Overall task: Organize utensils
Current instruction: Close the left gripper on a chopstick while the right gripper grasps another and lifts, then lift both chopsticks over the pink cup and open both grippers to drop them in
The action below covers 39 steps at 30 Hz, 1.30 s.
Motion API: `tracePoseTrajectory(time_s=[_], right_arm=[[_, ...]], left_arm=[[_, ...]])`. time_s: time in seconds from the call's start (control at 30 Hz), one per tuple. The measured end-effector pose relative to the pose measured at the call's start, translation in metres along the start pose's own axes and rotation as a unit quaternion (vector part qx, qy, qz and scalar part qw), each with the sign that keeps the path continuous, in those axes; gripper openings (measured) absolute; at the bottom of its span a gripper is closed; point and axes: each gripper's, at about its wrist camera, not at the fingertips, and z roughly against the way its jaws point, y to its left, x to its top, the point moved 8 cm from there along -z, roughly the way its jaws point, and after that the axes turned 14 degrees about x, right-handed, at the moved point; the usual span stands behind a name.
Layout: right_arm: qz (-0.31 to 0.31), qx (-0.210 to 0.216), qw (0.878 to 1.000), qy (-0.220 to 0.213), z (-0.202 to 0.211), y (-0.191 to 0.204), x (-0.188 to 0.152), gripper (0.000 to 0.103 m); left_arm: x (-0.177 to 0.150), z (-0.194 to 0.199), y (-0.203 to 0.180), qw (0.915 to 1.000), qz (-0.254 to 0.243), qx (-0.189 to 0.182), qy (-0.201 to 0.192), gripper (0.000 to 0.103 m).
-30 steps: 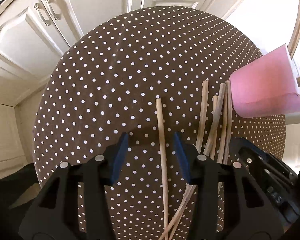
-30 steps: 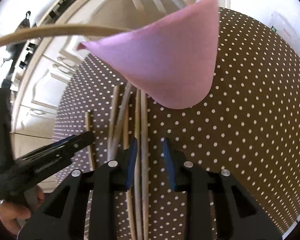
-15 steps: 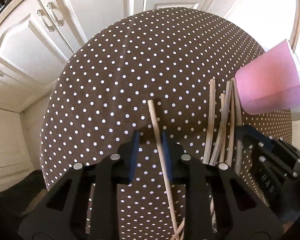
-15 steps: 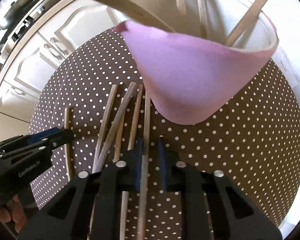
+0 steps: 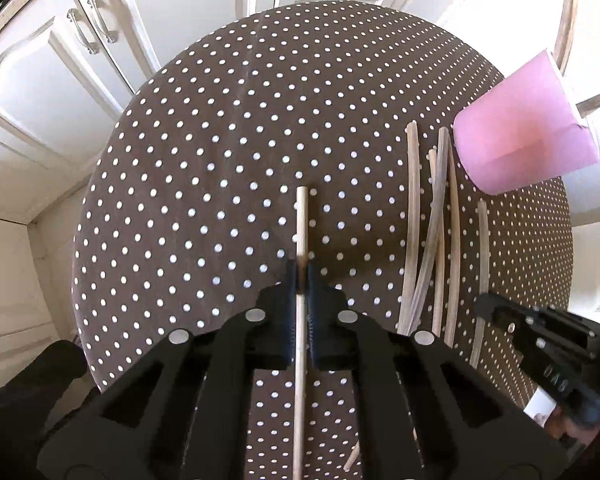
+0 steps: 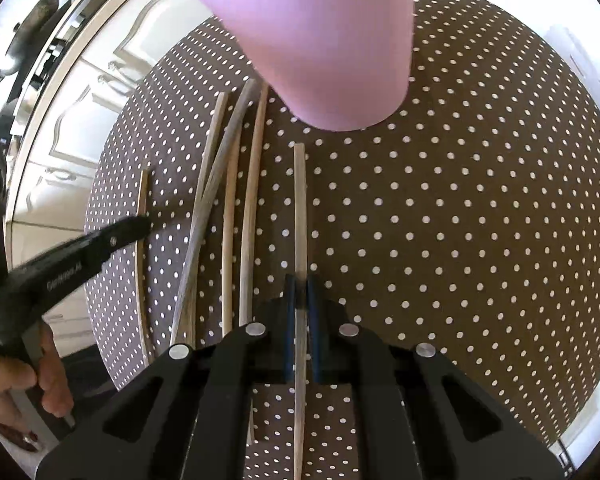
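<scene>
Left wrist view: the left tool (image 5: 301, 270) has just closed its blue-padded jaws, and they now clamp a pale, straight wooden chopstick (image 5: 302, 220) partway along its length. The stick's far end reaches out over the round tabletop (image 5: 220, 140) covered in brown cloth with white dots; its near end runs back between the black fingers. To the right, a loose bundle of four more wooden chopsticks (image 5: 432, 220) lies on the cloth, roughly parallel, two of them crossing. Just beyond them stands a pink, tapered plastic cup (image 5: 520, 140). One further thin wooden stick (image 5: 482, 248) sits apart at the right, leading into the right tool (image 5: 486, 306), seen here from the side. White panelled cabinet doors (image 5: 100, 60) fill the background.

Right wrist view: the right tool (image 6: 300, 292) is closed tight on that thin wooden stick (image 6: 300, 200), its jaws pinching it near the middle, the far end pointing towards the pink cup (image 6: 324, 40). The bundle (image 6: 236, 200) lies just left of it on the dotted cloth (image 6: 460, 200). Farther left, the left tool (image 6: 146, 222) comes in from the side, gripping its pale chopstick (image 6: 143, 192) close to the tabletop's edge. A person's hand (image 6: 28, 384) holds the tool's handle at the lower left.
</scene>
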Motion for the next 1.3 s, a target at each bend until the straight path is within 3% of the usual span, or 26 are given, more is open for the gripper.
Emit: tracePoseTrajectory(time_s=[0.23, 0.43, 0.5, 0.57, 0.9, 1.13, 1.3], right_arm=[[0.03, -0.032, 0.999, -0.013, -0.006, 0.006, 0.047, 0.012], [0.076, -0.074, 0.994, -0.005, -0.02, 0.014, 0.052, 0.01], [0.076, -0.072, 0.994, -0.003, -0.028, 0.019, 0.045, 0.006], [0.056, -0.044, 0.997, -0.008, -0.024, 0.021, 0.04, 0.005], [0.072, 0.031, 0.992, -0.102, 0.07, 0.056, 0.028, 0.005], [0.12, 0.052, 0.973, -0.189, 0.141, 0.092, 0.022, 0.005], [0.137, 0.051, 0.961, -0.236, 0.185, 0.088, 0.035, 0.005]], left_arm=[[-0.017, 0.009, 0.026, 0.9997, 0.02, -0.016, -0.005, 0.005], [-0.02, 0.031, 0.04, 0.9991, 0.023, -0.028, -0.02, 0.005], [-0.024, 0.044, 0.045, 0.9989, 0.021, -0.032, -0.029, 0.005], [-0.017, 0.057, 0.042, 0.9984, 0.021, -0.036, -0.037, 0.005], [0.006, 0.144, 0.03, 0.9905, 0.011, -0.065, -0.12, 0.005], [0.011, 0.2, 0.012, 0.9791, 0.002, -0.1, -0.177, 0.005], [0.009, 0.239, -0.005, 0.9715, -0.018, -0.109, -0.21, 0.005]])
